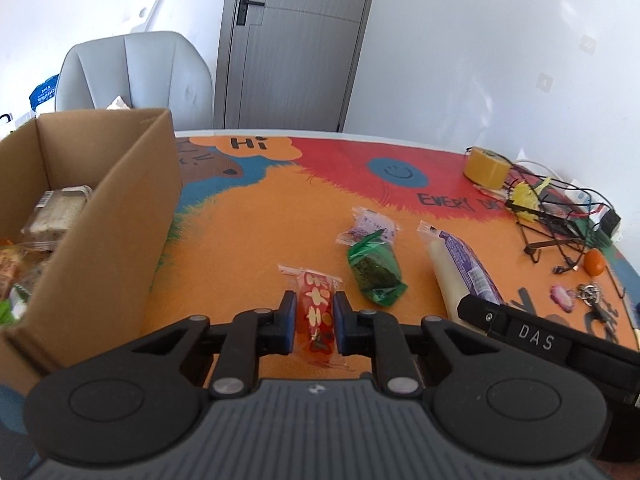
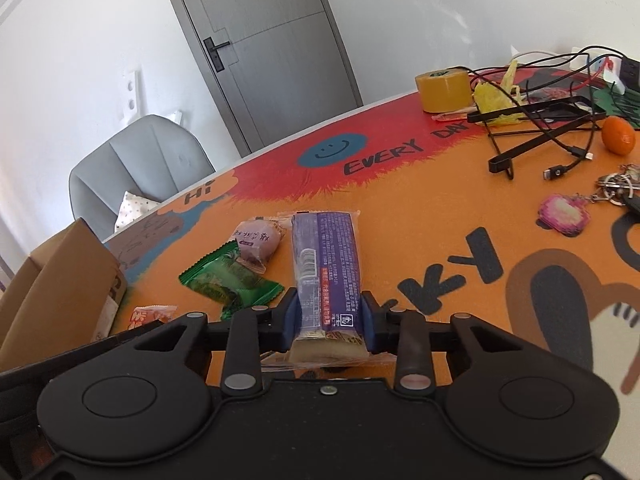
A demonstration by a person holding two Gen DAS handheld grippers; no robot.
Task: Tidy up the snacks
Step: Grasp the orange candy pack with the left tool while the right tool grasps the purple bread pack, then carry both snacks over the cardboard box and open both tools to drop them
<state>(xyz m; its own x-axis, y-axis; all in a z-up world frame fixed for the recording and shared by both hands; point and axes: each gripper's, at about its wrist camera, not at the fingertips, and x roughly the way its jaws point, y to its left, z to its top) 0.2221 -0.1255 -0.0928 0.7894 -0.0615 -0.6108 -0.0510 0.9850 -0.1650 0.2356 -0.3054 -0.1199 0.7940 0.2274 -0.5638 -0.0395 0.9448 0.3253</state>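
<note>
My left gripper (image 1: 314,312) is shut on a red snack packet (image 1: 316,312) that lies on the table mat. My right gripper (image 2: 329,312) is shut on the near end of a long purple-and-cream snack bar (image 2: 326,264), which also shows in the left wrist view (image 1: 460,264). A green packet (image 1: 374,270) and a small purple packet (image 1: 370,226) lie between them; both show in the right wrist view, green (image 2: 230,282) and purple (image 2: 256,244). A cardboard box (image 1: 120,216) with several snacks inside stands at the left.
A yellow tape roll (image 2: 442,88), tangled cables and a black stand (image 2: 540,120), an orange fruit (image 2: 618,135), keys with a pink charm (image 2: 564,214) crowd the right side. A grey chair (image 1: 132,72) and a door (image 1: 296,40) stand beyond the table's far edge.
</note>
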